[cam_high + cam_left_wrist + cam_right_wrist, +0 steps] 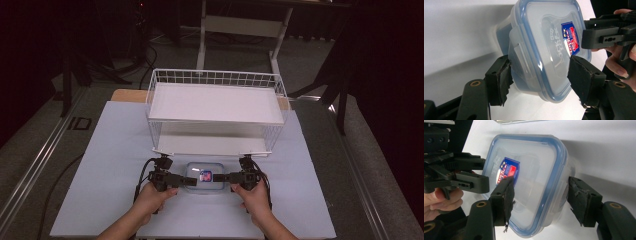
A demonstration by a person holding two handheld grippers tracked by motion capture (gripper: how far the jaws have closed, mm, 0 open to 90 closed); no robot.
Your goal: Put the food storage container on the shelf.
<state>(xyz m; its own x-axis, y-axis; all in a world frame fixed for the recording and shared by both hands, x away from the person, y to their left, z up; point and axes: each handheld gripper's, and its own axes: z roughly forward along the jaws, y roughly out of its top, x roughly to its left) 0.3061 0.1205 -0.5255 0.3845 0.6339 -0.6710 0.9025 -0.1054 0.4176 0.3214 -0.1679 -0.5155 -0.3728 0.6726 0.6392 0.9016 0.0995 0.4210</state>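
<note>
1. Near the front edge of the worktop [100, 165], in the high view: a clear lidded container [204, 178] with a blue seal rim and a red-and-blue label sits at about mid-width. It lies just in front of the white wire rack [216, 107], which stands toward the back edge. The left tongs [186, 181] come at the container's left end and the right tongs [224, 178] at its right end, each held in one of the person's hands. The jaw gaps are too small to judge here.

2. Left gripper view: the left tongs [540, 75] bracket one end of the container [544, 45]. One pad lies against the side wall by a lid clasp, the other against the lid top. The jaws are narrow, closed on the container's end. The label [571, 37] faces the camera. The right tongs [599, 35] show at the far end.

3. Right gripper view: the right tongs [540, 200] straddle the opposite end of the container [534, 177]. The left pad overlaps the lid near the label [507, 171]. The right pad stands just beside the side wall with a thin gap visible, so the jaws are set medium-wide and not clamped on that side. The left tongs [474, 180] show at the far end, with fingers behind them.
</note>
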